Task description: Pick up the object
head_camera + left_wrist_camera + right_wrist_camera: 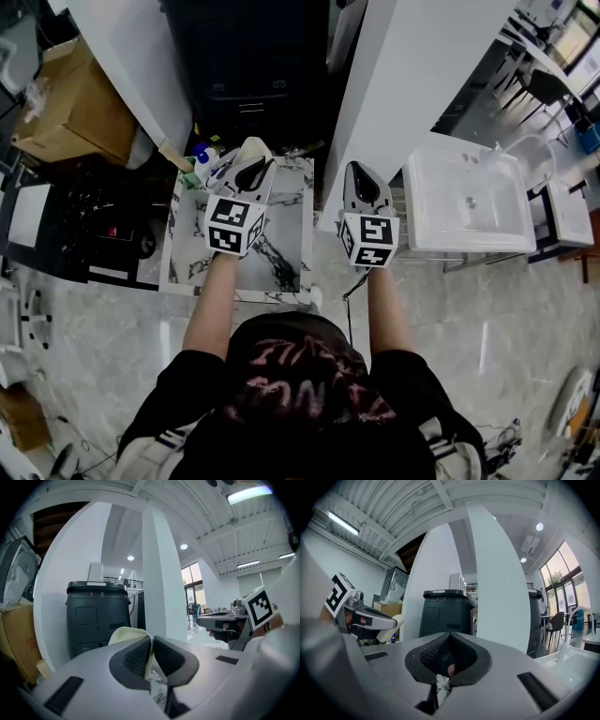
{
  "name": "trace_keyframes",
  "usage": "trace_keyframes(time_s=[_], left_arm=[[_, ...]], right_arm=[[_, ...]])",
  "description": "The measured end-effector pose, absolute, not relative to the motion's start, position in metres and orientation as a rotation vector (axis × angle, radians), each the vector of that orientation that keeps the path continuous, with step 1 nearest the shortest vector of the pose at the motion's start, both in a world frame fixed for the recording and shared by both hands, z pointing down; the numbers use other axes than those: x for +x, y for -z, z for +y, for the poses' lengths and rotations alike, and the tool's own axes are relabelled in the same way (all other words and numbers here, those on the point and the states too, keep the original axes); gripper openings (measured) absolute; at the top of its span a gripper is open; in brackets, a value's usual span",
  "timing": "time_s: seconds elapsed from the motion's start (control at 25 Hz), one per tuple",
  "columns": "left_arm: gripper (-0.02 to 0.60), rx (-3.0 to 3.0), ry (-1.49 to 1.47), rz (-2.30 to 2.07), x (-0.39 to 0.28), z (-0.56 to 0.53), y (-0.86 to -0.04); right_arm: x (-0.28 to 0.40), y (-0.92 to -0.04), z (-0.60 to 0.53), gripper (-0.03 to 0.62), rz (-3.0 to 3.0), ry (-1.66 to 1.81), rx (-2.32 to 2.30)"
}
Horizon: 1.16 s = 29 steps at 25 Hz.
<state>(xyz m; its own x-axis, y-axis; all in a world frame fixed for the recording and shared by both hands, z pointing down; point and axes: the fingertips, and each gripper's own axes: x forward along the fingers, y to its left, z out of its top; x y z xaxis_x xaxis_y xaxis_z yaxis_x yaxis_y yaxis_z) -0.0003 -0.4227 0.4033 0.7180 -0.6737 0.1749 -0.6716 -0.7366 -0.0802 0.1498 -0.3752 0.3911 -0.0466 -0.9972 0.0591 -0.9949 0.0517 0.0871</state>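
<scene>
My left gripper (pixel 251 171) hangs over a marble-patterned table (pixel 286 246) and is shut on a thin cream-coloured object (pixel 255 148). In the left gripper view the object's curved cream edge (pixel 124 635) rises between the pads, and the left gripper (pixel 151 645) pinches it. The right gripper (pixel 364 184) is held level beside it, to the right, past the table's edge. In its own view the right gripper (pixel 450 640) has its jaws together with nothing clearly between them. From there the cream object (pixel 390 629) shows at the left.
A dark bin (pixel 251 56) stands ahead, between white columns (pixel 412 75). To the right is a white sink (pixel 469 202). A cardboard box (pixel 70 103) sits at the far left. A small blue-capped bottle (pixel 202 165) stands at the table's far left corner.
</scene>
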Motion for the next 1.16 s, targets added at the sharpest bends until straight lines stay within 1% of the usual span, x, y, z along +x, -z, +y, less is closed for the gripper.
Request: trace_keyframes(time_s=[0.6,1.16], left_arm=[[0.037,-2.865,0.247,1.165,-0.01,-0.418,-0.384],[0.037,-2.87,0.227,1.153,-0.013,-0.413,-0.383]], right_arm=[[0.152,-0.374,-0.371,0.014,-2.214,0.086,2.096],[0.151,-0.367,-0.365,0.014,-2.209,0.125,2.11]])
